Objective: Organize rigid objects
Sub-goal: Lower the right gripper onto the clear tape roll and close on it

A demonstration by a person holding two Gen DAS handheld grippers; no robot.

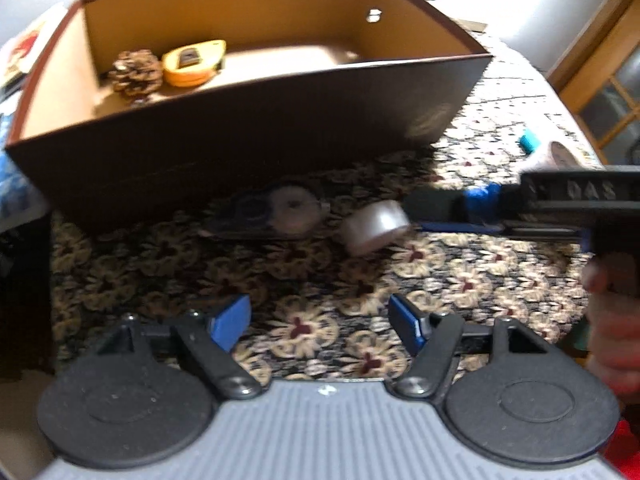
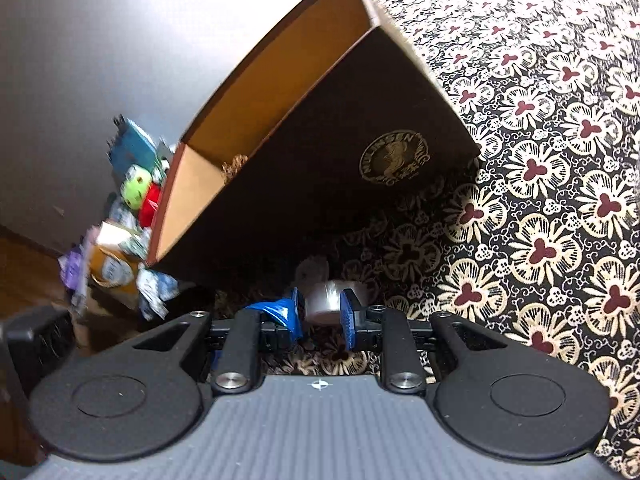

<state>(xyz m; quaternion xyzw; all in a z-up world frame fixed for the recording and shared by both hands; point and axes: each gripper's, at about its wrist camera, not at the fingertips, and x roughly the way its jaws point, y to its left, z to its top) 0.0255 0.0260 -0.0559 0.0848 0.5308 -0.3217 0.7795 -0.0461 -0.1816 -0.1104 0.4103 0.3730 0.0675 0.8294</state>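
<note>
A dark brown box [image 1: 248, 128] with a tan inside stands on the flowered tablecloth [image 1: 304, 276]. In its left corner lie a pine cone [image 1: 136, 72] and a yellow tape measure [image 1: 194, 62]. In front of the box lies a correction-tape dispenser [image 1: 280, 210]. Beside it is a clear tape roll [image 1: 376, 226], held by my right gripper [image 1: 436, 212], which reaches in from the right. The right wrist view shows the tape roll [image 2: 326, 300] between the blue pads, my right gripper [image 2: 322, 312] shut on it. My left gripper [image 1: 320, 320] hangs open over the cloth, empty.
The box [image 2: 320, 152] carries a gold emblem on its side. A heap of packets and toys [image 2: 128, 216] lies past its left end. A teal object [image 1: 530, 142] and another roll [image 1: 556, 156] sit at the right. A hand [image 1: 612, 320] holds the right gripper.
</note>
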